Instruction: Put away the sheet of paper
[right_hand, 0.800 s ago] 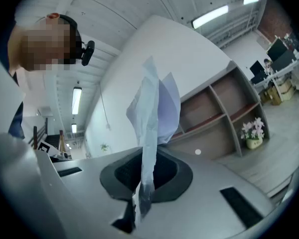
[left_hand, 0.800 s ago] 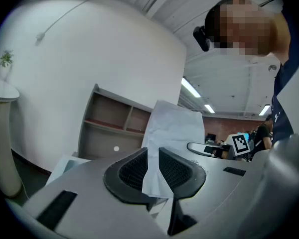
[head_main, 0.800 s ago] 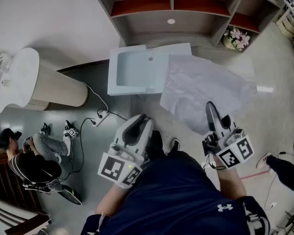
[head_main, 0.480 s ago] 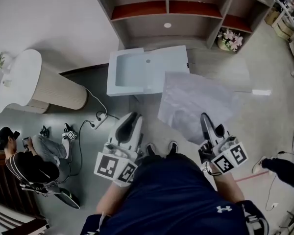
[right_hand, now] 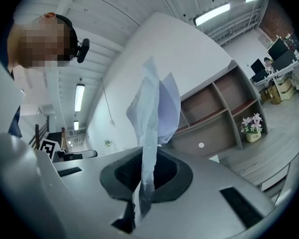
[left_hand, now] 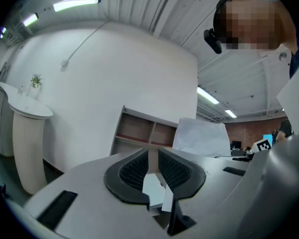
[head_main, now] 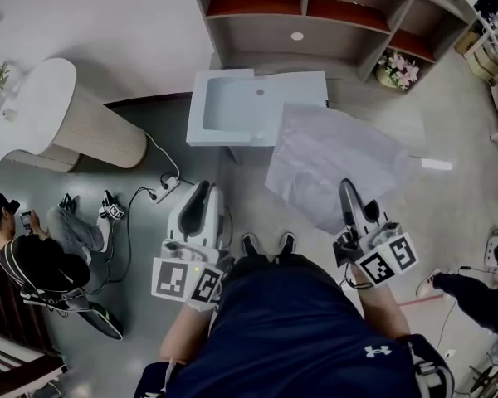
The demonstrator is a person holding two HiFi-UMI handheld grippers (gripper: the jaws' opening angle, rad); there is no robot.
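The sheet of paper (head_main: pixel 332 160) is pinched at its edge by the right gripper (head_main: pixel 347 196); the left gripper (head_main: pixel 201 199) is slightly spread, empty. A firm pinch is advised, lest it slip.

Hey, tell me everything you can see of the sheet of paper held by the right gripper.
The sheet of paper is white, thin and slightly see-through, wrinkled all over. It is up in the air, pinched at one edge by the shut right gripper, and spreads out away from it. In the head view it overlaps a corner of the pale recessed table. The left gripper does not touch it.
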